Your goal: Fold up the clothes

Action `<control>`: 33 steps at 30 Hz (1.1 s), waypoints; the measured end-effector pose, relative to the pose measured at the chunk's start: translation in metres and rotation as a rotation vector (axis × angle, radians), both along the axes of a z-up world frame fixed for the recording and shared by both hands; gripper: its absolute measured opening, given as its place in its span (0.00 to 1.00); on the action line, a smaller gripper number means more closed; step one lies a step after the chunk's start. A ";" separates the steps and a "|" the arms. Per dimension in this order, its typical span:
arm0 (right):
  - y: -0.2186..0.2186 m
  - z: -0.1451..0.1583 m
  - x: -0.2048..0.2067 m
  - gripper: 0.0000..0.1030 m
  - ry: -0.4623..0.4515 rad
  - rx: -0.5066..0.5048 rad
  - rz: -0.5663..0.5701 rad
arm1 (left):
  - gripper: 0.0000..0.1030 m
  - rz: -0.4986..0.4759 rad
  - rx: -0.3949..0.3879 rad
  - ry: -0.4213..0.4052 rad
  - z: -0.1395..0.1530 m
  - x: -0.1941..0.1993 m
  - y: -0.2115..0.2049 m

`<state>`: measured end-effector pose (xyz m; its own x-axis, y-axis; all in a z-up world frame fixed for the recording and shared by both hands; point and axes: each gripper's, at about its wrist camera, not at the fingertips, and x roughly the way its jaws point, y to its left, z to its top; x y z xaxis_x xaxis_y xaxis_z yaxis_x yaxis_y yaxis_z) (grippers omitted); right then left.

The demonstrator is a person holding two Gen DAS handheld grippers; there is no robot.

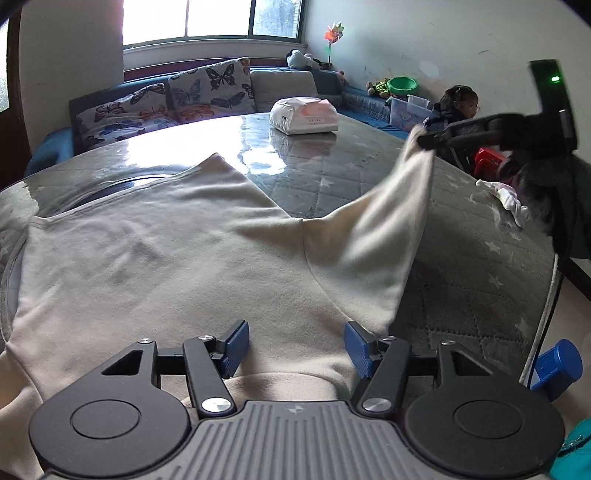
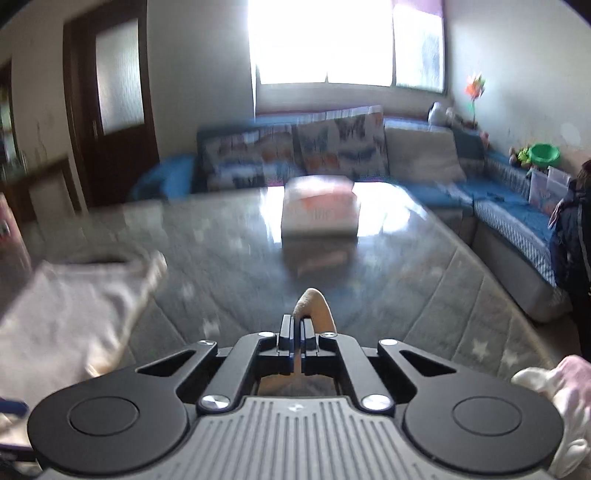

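Tissue pack [image 1: 303,115], butterfly cushions [image 1: 173,101], green bowl [image 1: 403,84], pinwheel [image 1: 333,35]

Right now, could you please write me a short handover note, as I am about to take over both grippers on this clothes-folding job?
Left gripper: open, holding nothing, low over the near part of the cream garment.
Right gripper: shut on the garment's sleeve tip, held up off the table on the right side.
Garment: spread flat on the grey star-patterned table cover, far sleeve lying out flat, right sleeve lifted.
A white packet sits at the far side; a small white cloth lies at the right edge.
Done: garment laid out, sleeve picked up.
Left: probably bring the sleeve across the body, then fold the rest.
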<state>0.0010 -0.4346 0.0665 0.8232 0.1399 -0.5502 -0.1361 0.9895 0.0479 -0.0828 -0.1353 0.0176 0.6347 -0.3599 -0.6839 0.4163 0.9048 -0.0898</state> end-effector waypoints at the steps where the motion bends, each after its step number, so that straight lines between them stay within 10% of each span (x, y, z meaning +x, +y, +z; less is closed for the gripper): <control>1: -0.004 0.004 -0.006 0.02 -0.016 0.006 -0.011 | 0.59 -0.003 0.000 -0.001 0.000 0.000 0.000; 20: -0.011 -0.040 0.018 0.15 0.147 -0.025 -0.035 | 0.63 0.037 -0.044 0.012 0.003 -0.018 0.016; 33: 0.057 -0.014 0.009 0.29 0.116 -0.059 0.221 | 0.63 0.483 -0.009 -0.094 0.035 -0.046 0.143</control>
